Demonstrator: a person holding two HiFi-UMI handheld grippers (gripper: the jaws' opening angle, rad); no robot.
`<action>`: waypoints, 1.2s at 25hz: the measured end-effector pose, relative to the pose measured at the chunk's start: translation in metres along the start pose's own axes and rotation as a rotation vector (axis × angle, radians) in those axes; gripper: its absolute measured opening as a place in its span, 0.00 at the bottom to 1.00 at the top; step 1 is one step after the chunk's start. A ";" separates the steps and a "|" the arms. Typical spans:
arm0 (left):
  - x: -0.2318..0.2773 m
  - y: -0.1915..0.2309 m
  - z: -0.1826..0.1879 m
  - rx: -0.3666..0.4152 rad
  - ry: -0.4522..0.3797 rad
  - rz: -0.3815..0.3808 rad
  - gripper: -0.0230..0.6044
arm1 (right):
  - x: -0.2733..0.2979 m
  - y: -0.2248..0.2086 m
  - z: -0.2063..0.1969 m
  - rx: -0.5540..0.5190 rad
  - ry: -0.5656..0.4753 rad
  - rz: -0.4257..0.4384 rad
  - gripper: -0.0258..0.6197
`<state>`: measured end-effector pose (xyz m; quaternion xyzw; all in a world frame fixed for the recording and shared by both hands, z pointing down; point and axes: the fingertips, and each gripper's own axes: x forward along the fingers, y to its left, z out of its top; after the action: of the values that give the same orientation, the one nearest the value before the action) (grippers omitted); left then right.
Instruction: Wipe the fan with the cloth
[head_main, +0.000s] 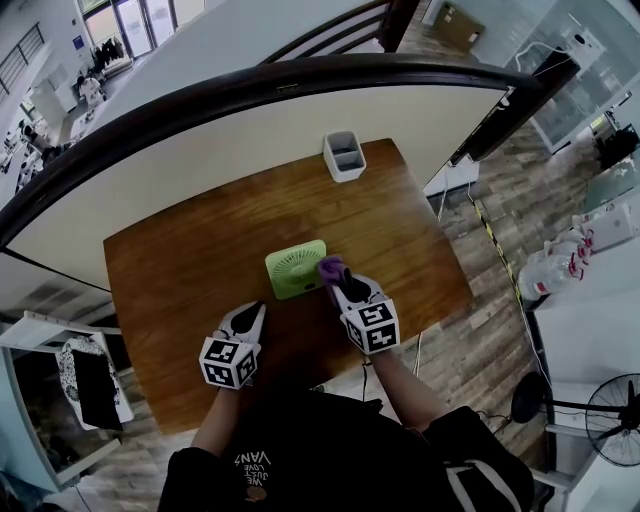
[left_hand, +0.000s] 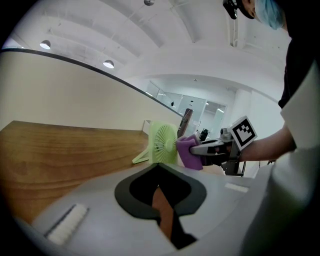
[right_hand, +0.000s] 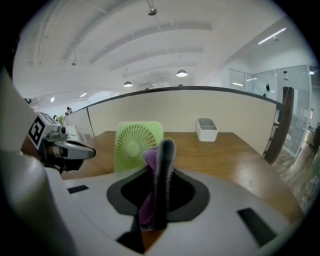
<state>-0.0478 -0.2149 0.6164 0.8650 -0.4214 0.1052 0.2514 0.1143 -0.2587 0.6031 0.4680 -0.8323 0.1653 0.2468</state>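
A small light-green fan (head_main: 294, 270) stands upright on the wooden table (head_main: 190, 260); it also shows in the left gripper view (left_hand: 164, 143) and the right gripper view (right_hand: 136, 143). My right gripper (head_main: 337, 277) is shut on a purple cloth (head_main: 330, 267), holding it close to the fan's right side. The cloth (right_hand: 149, 200) sits pinched between the dark jaws, in front of the fan's grille. From the left, the cloth (left_hand: 187, 151) is touching or nearly touching the fan's edge. My left gripper (head_main: 255, 310) is shut and empty, just left of the fan and nearer the front edge.
A white rectangular bin (head_main: 344, 155) stands at the table's far edge, behind the fan; it also shows in the right gripper view (right_hand: 206, 129). A curved white partition with a dark rail (head_main: 300, 80) rises behind the table. The table's front edge lies close to the person's body.
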 end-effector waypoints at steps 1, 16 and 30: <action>-0.001 0.000 0.000 0.000 0.000 0.001 0.06 | -0.001 -0.005 -0.001 0.009 0.004 -0.016 0.17; -0.011 -0.013 0.004 -0.008 -0.028 0.003 0.05 | 0.000 0.073 -0.011 -0.047 0.017 0.179 0.17; -0.026 -0.010 0.002 -0.029 -0.039 -0.001 0.05 | 0.043 0.122 -0.023 -0.166 0.092 0.313 0.17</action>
<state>-0.0564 -0.1935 0.6010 0.8633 -0.4272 0.0822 0.2557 -0.0034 -0.2153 0.6412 0.3028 -0.8935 0.1535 0.2938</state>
